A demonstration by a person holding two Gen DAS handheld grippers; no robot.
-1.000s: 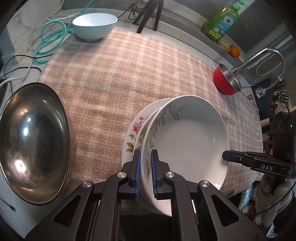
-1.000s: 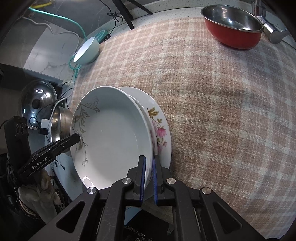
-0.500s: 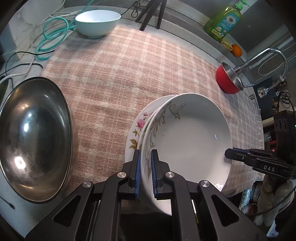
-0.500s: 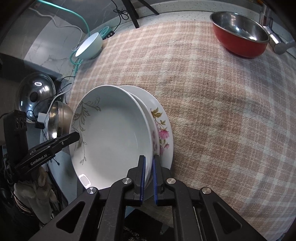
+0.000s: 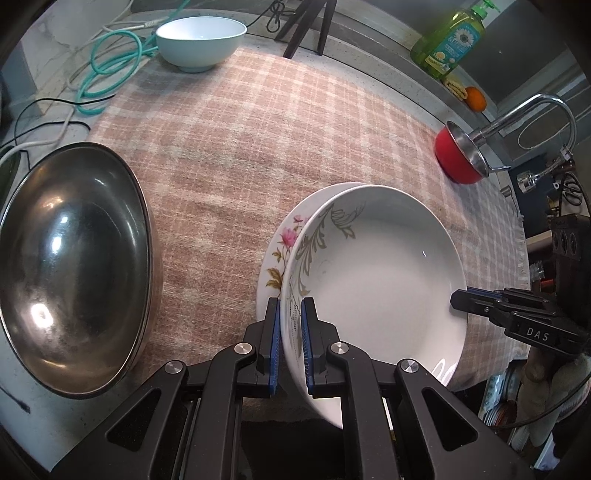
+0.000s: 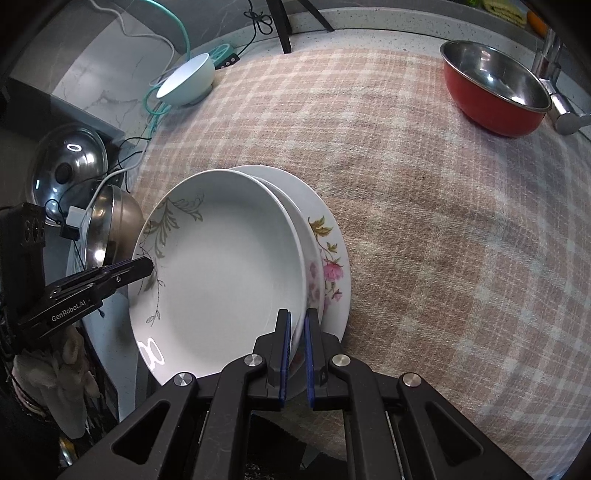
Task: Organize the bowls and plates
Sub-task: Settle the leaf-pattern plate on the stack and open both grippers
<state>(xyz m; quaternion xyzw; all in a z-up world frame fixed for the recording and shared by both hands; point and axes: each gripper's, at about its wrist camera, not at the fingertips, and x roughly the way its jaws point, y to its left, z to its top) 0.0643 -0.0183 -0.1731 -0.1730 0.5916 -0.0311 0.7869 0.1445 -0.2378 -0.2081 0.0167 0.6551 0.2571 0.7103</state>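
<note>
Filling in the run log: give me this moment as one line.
left gripper: shut on leaf-pattern bowl rim | right gripper: shut on opposite rim | bowl over floral plate | plaid cloth

I see a speckled counter (image 5: 384, 40) covered mostly by a pink plaid cloth (image 5: 258, 129). Along the far edge stand black tripod legs (image 5: 306, 26), a green soap bottle (image 5: 448, 40) and an orange (image 5: 474, 99). A chrome faucet (image 5: 532, 110) curves at the right. Teal hose (image 5: 110, 70) and cables (image 5: 44, 125) lie coiled at the left, beside a marbled wall (image 6: 107, 70).
</note>
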